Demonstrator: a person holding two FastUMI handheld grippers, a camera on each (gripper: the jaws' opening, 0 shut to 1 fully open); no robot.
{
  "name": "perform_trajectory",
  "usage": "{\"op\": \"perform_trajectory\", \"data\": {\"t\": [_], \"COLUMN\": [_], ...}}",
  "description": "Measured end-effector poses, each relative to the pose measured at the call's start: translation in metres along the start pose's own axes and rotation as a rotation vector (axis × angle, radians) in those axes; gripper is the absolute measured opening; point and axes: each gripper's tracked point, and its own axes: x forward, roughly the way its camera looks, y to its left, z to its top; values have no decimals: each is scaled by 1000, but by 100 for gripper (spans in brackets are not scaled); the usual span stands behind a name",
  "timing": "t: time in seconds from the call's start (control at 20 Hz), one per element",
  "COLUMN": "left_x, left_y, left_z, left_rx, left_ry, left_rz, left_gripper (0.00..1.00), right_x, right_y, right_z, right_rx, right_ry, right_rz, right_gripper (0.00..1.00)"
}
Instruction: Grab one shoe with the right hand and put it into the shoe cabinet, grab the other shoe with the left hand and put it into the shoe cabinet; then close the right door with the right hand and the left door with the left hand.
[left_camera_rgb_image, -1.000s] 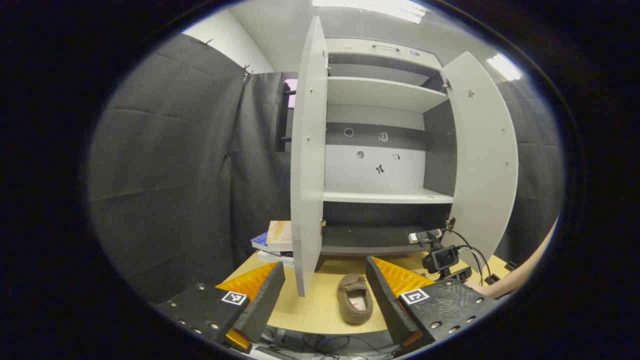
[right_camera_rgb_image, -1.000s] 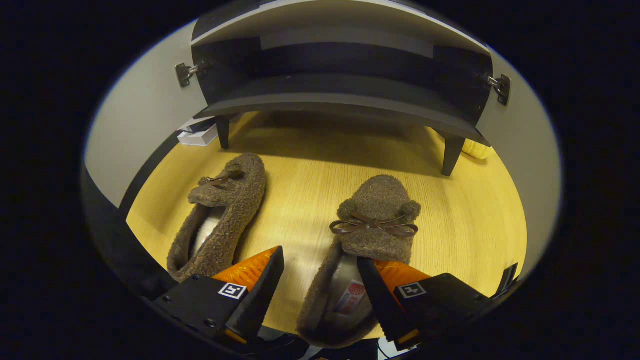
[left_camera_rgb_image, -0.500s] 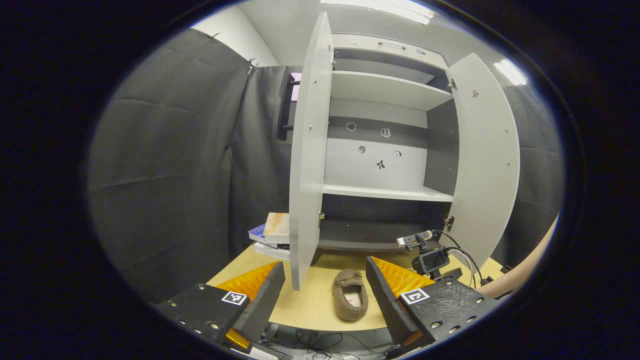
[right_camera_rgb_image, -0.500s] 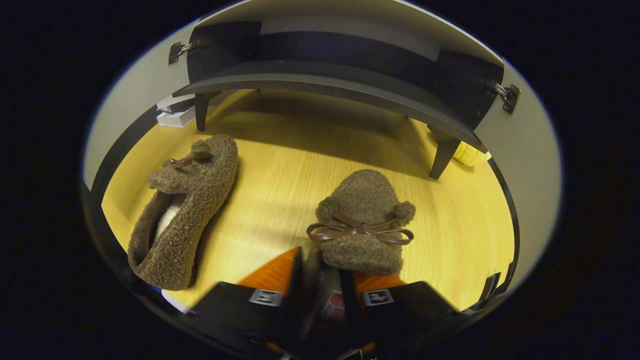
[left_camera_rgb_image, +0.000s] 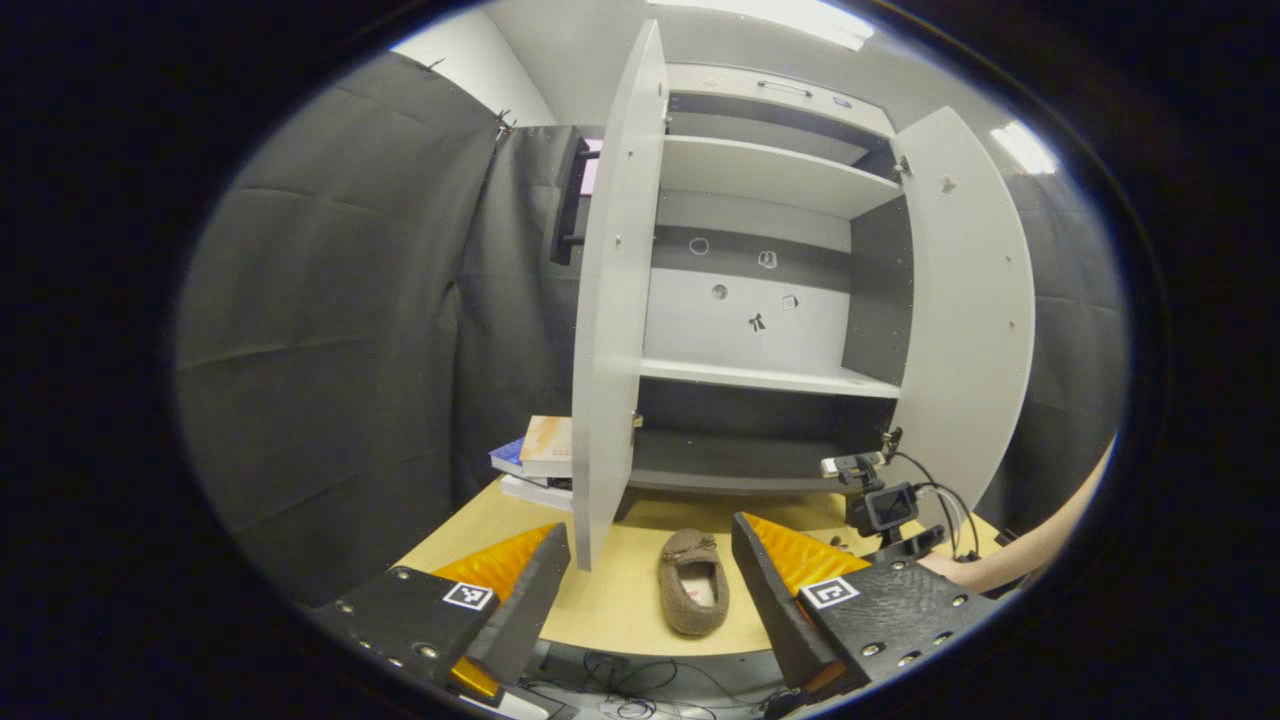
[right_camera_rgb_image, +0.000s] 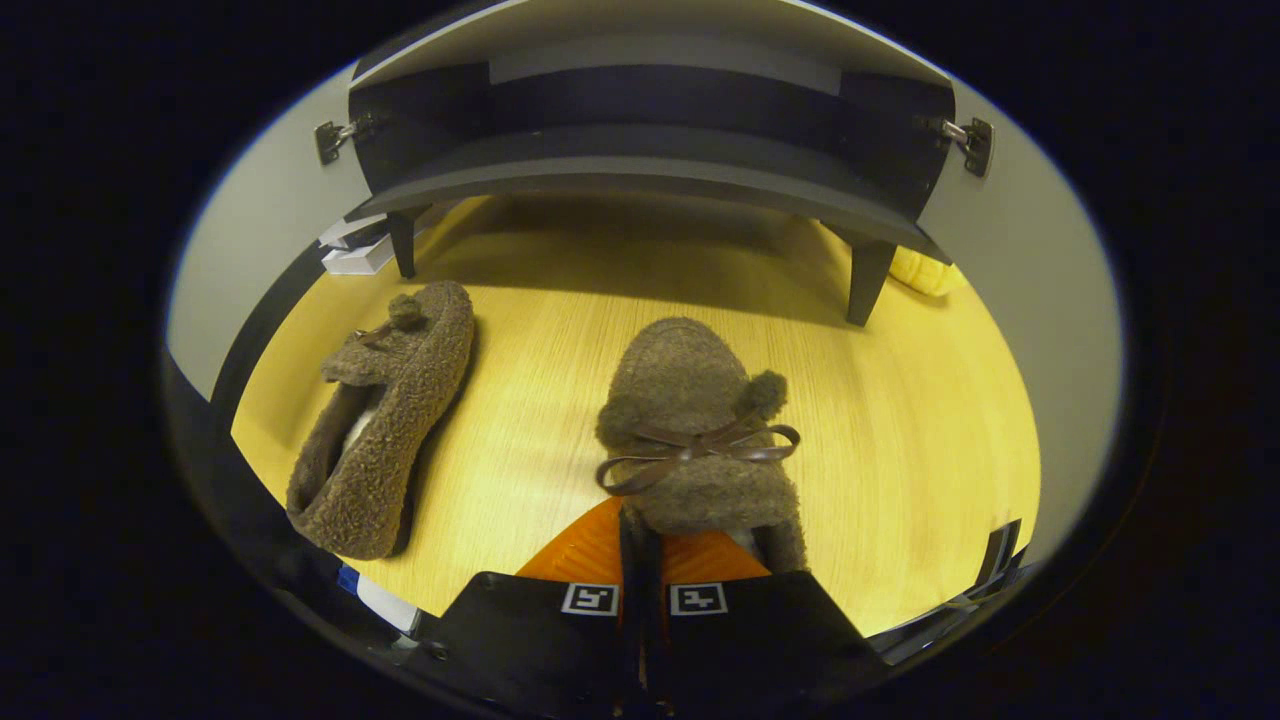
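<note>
In the right gripper view, my right gripper (right_camera_rgb_image: 641, 540) is shut on the side rim of a fuzzy brown slipper with a bow (right_camera_rgb_image: 690, 400), whose toe points at the shoe cabinet (right_camera_rgb_image: 640, 165). The other brown slipper (right_camera_rgb_image: 390, 420) lies to its left on the wooden table (right_camera_rgb_image: 900, 450). In the left gripper view, my left gripper (left_camera_rgb_image: 650, 540) hangs open and holds nothing, back from the table edge. That slipper (left_camera_rgb_image: 693, 595) lies beyond its fingers, before the cabinet's dark bottom shelf (left_camera_rgb_image: 735, 460). Both doors, left (left_camera_rgb_image: 610, 300) and right (left_camera_rgb_image: 975, 300), stand wide open.
A stack of books (left_camera_rgb_image: 535, 460) sits left of the cabinet on the table. The right gripper's camera and cables (left_camera_rgb_image: 885, 505) and a person's forearm (left_camera_rgb_image: 1030, 560) are at the right. A yellow object (right_camera_rgb_image: 925, 272) lies behind the cabinet's right leg. Cables hang below the table's front edge.
My right gripper closed from open onto the bowed slipper's rim, and the slipper shifted slightly. My left gripper drew back a little and stayed open.
</note>
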Motion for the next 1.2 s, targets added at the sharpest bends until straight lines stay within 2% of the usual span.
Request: {"op": "perform_trajectory", "data": {"t": [0.1,0.25,0.65,0.7,0.75,0.8,0.9,0.95,1.0,1.05,1.1,1.2], "left_x": [0,2,19,22,23,24,27,27,27,25,25,24], "left_y": [-3,-7,-41,-45,-47,-49,-49,-47,-47,-46,-43,-42], "left_z": [-3,-10,-2,-4,-6,-7,-8,-8,-7,-5,0,8], "left_rx": [-10,-28,2,0,-4,-10,-15,-16,-12,-6,3,16], "left_ry": [6,25,8,11,16,17,17,18,28,33,32,25], "left_rz": [-12,-42,-180,-192,-199,-201,-192,-189,-191,-191,-189,-192], "left_gripper": [94,95,95,89,89,95,95,100,100,95,100,100], "right_x": [-11,-32,-133,-143,-153,-163,-183,-193,-206,-218,-229,-250], "right_y": [-5,-18,-21,-20,-22,-22,-24,-23,-21,-19,-18,-11], "right_z": [3,17,23,23,25,29,42,52,64,78,93,123], "right_rx": [-19,23,151,165,178,191,233,253,266,269,264,241], "right_ry": [-12,-60,-190,-197,-201,-210,-240,-256,-275,-298,-324,-375], "right_rz": [26,19,58,63,66,71,75,81,93,102,107,124], "right_gripper": [5,4,4,4,4,4,4,5,0,4,4,4]}}
